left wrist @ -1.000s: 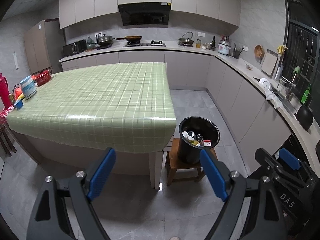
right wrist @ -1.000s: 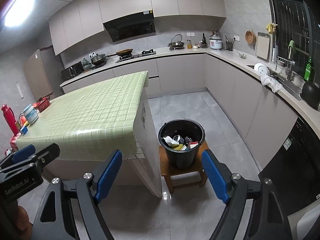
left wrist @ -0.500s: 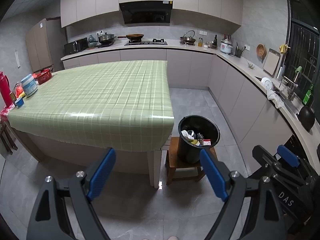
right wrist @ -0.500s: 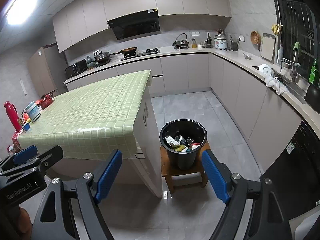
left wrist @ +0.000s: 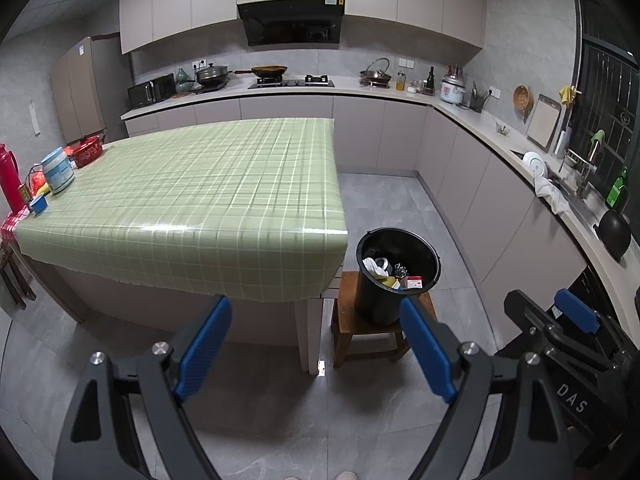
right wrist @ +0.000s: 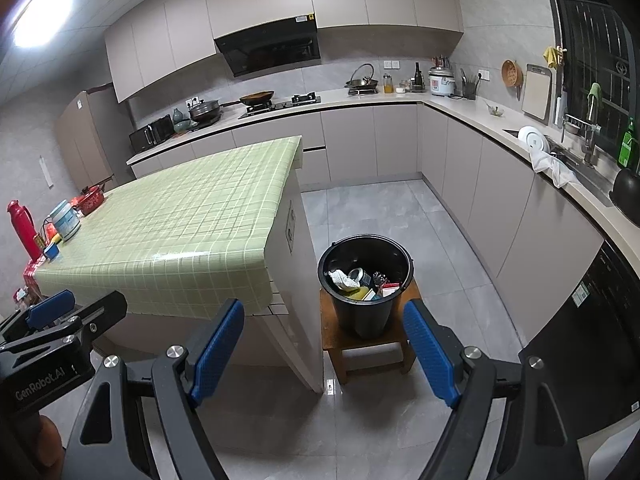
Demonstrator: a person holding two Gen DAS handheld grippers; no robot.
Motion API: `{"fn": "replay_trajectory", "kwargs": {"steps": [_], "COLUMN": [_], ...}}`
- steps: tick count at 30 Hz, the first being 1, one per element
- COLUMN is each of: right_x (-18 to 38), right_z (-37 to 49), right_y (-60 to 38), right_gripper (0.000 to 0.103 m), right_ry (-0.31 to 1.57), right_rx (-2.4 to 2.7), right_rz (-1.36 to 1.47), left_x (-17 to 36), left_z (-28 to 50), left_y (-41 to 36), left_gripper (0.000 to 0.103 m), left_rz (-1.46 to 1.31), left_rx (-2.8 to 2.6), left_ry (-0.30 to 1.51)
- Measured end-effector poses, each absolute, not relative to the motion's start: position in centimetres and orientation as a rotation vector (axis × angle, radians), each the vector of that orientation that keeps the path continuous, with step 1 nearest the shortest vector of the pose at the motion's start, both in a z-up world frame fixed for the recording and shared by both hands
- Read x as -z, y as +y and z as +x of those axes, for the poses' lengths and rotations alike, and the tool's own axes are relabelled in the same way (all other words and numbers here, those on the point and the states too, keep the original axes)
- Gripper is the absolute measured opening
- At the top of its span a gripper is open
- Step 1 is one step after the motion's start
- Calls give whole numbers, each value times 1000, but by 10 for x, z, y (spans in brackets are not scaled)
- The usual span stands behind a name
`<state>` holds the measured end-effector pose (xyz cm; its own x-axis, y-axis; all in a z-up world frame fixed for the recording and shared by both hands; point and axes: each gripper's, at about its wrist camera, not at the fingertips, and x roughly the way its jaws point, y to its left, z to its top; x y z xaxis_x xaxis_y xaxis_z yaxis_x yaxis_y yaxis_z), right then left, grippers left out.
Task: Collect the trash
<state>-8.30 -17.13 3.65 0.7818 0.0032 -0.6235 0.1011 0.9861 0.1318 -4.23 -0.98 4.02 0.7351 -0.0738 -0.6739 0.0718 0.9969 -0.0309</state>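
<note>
A black trash bin [left wrist: 374, 296] stands on a small wooden stool [left wrist: 348, 332] beside the table's near right corner. Crumpled paper, a can and small boxes [left wrist: 394, 272] lie inside it. My left gripper [left wrist: 314, 308] hangs open over the floor, well short of the bin, with nothing between its blue pads. In the right wrist view the same bin [right wrist: 362, 312] with its trash [right wrist: 362, 280] sits just beyond my right gripper [right wrist: 324, 310], which is also open and empty.
A table with a green checked cloth [left wrist: 200, 200] fills the left. A red flask [left wrist: 10, 176], a white tub [left wrist: 58, 170] and a red pot [left wrist: 86, 152] stand at its far left end. Counters and cabinets [left wrist: 500, 200] line the back and right. Grey tiled floor [right wrist: 400, 220] lies between.
</note>
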Motion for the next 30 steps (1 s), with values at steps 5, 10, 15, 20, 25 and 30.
{"fn": "replay_trajectory", "kwargs": {"steps": [5,10,15,20,25,30], "right_x": [-38,-38,-38,-38,-38,-36], "right_z": [-83,-83,-82,-82,-81,-79], "right_y": [-172,-172,-172,-171,-171,-174], "right_gripper": [84,84,84,84,84,84], "right_ry": [667,669,669,670,670,669], "right_rx": [55,55,56,52,52,62], "right_rz": [164,164,162,160,161,162], "left_x": [-41,-41,-41,-41,-40,-40], "left_z": [-43,-43,-43,-41,-40,-40], "left_y": [-10,-11,-11,-8,-9,-11], "left_gripper": [87,87,87,87,87,87], "left_rz": [0,-2,-2,-4,-5,-12], "left_rx": [83,84,84,86,108,135], "left_ry": [741,743,745,749,737,696]}}
